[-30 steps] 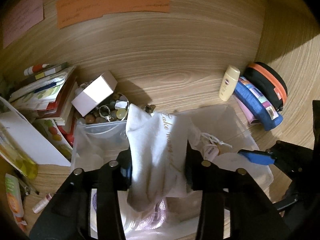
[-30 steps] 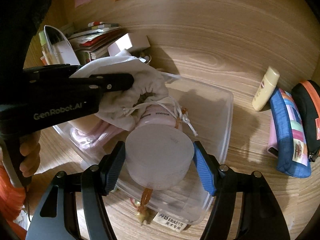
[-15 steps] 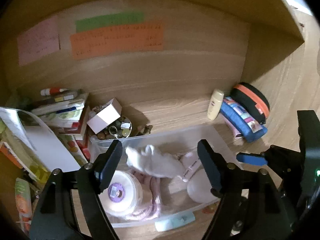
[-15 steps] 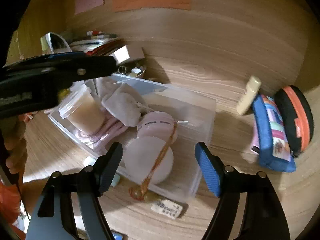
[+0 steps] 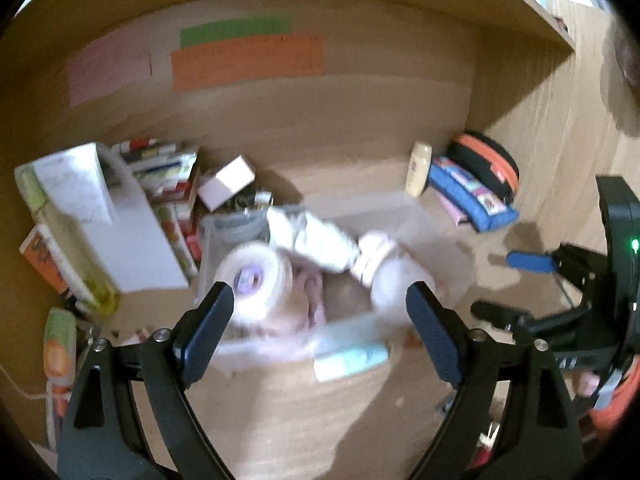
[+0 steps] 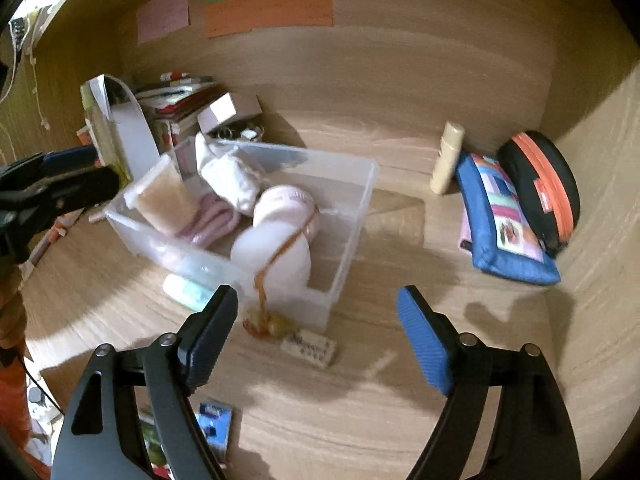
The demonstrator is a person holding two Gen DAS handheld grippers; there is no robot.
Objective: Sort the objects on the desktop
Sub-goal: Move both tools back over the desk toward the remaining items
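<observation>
In the left wrist view, which is smeared by motion, the left gripper (image 5: 320,312) is seen with its black arms and dark blue ribbed pads spread wide; its jaws are opening and nothing is held between them. Beyond them a clear plastic storage box (image 5: 208,240) stands on the pale wood-grain tabletop (image 5: 300,412). Inside the box lie a crumpled white cloth pouch (image 5: 312,236), a round white tape roll with a purple core (image 5: 252,276) and a smooth round pale pink container (image 5: 396,284). A soft mint-green tube (image 5: 352,356) lies on the tabletop against the near wall of the box. At the right edge the right gripper (image 5: 532,264) is visible from the side.

In the right wrist view the right gripper (image 6: 316,328) is shown with matte black arms and bright blue ribbed pads; its jaws are opening, wide apart and empty. The same clear box (image 6: 356,216) sits ahead, holding a translucent lidded cup of beige contents (image 6: 164,196), tilted, beside the pouch (image 6: 232,176) and folded pink ribbed fabric (image 6: 212,220). An amber beaded cord (image 6: 280,256) hangs over the near wall. A small white rectangular eraser (image 6: 308,348) lies just in front. Well to the right, a cream plastic bottle (image 6: 448,156), a blue fabric pencil case with a patchwork panel (image 6: 504,220) and a black oval zip case with orange trim (image 6: 540,184) rest close together.
</observation>
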